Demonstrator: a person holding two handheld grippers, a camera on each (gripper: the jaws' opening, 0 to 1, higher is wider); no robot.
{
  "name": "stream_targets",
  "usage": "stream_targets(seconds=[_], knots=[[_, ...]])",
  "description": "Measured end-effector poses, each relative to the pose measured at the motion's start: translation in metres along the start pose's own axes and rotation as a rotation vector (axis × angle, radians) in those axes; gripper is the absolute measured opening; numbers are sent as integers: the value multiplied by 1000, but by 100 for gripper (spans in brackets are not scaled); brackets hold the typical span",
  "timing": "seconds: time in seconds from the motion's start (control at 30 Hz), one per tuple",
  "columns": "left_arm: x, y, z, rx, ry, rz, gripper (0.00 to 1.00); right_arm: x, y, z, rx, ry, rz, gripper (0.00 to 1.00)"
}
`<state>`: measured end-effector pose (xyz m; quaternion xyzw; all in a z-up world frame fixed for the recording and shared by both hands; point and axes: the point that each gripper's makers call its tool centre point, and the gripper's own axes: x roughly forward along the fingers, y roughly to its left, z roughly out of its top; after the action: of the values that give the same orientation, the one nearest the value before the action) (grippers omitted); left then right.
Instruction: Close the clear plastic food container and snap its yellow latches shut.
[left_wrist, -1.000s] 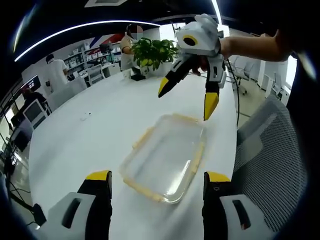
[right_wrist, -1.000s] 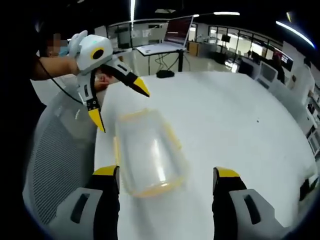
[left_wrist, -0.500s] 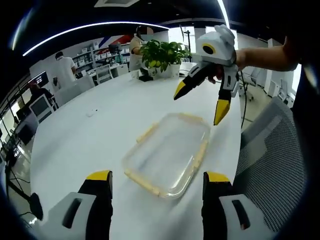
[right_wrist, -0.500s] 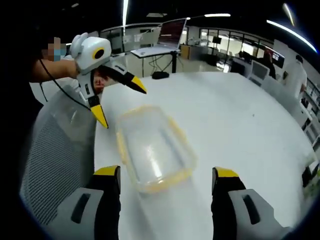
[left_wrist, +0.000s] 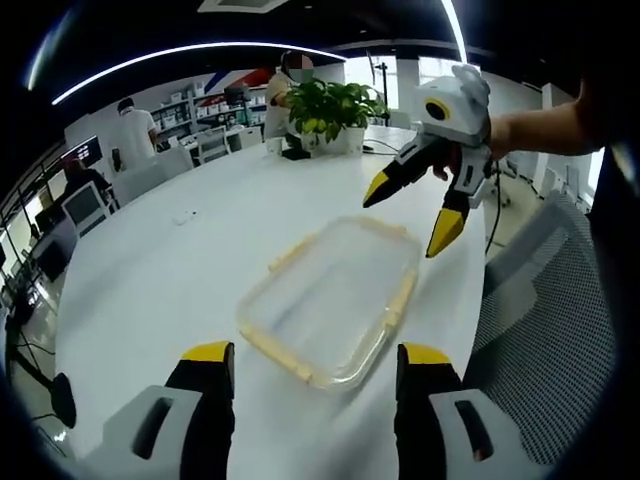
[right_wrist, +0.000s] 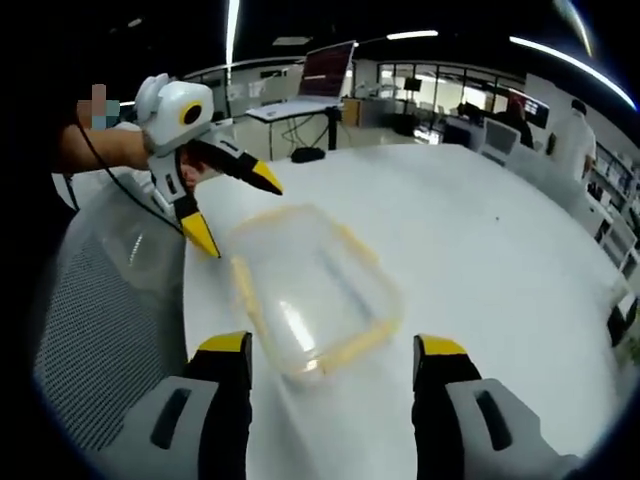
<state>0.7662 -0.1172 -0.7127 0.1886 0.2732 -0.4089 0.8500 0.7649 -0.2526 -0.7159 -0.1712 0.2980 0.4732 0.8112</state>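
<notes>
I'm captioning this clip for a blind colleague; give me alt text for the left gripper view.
A clear plastic container with yellow latches lies on a white table, beyond the left gripper's open yellow-tipped jaws. The right gripper, also open, hovers over the container's far end, with a potted plant behind.

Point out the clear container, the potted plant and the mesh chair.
clear container (left_wrist: 330, 300), left gripper view, middle of lid.
potted plant (left_wrist: 330, 105), left gripper view, leaves.
mesh chair (right_wrist: 95, 330), right gripper view, mesh backrest.
</notes>
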Motion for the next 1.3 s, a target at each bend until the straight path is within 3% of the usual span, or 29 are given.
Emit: stream_targets(seconds=[0.47, 0.67, 1.3], knots=[[8, 2, -8, -22, 7, 15, 50, 13, 6, -6, 39, -18, -32, 51], [11, 3, -9, -11, 8, 14, 48, 15, 5, -5, 61, -32, -43, 52], [26, 26, -1, -3, 18, -12, 46, 26, -18, 5, 84, -33, -70, 52]])
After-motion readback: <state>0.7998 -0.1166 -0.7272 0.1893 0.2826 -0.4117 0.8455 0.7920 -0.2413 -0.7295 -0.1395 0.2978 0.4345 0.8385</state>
